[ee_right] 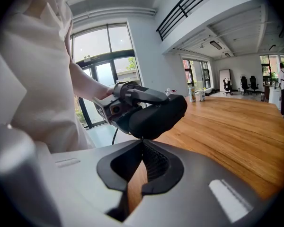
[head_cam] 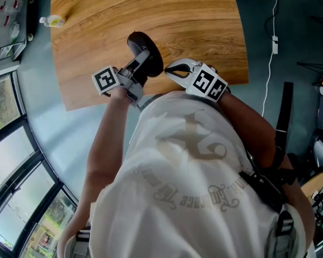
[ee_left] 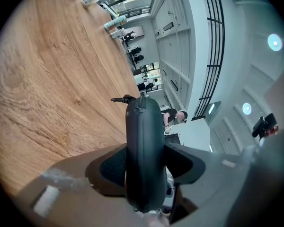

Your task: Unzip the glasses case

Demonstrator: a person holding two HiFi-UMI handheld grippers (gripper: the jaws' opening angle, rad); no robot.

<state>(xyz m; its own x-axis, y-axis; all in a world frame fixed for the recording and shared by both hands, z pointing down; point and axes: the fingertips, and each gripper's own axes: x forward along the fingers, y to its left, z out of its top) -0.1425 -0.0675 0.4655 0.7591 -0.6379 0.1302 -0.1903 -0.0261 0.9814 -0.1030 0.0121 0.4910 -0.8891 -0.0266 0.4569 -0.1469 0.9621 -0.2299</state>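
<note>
Head view: a dark glasses case (head_cam: 146, 50) hangs over the near edge of the wooden table (head_cam: 194, 20), clamped between the left gripper's (ee_left: 144, 161) jaws. At its four o'clock, the right gripper (ee_right: 142, 142) touches its edge, jaws pressed together.

1. Glasses case (head_cam: 145, 50): dark, oval, matte hard shell, with a zip track running round its rim.
2. State: the two halves sit together, with no gap along the seam where it shows. A small dark zip pull (ee_left: 122, 99) sticks out sideways at the far end.
3. Pose: on edge and clear of the wooden table (head_cam: 194, 31), with the long axis pointing away from the left gripper (ee_left: 144, 164).
4. Place: above the near edge of the table. The near end is clamped between the left gripper's pads. The closed jaw tips of the right gripper (ee_right: 142, 143) meet the lower rim; whether they pinch anything cannot be told.
</note>
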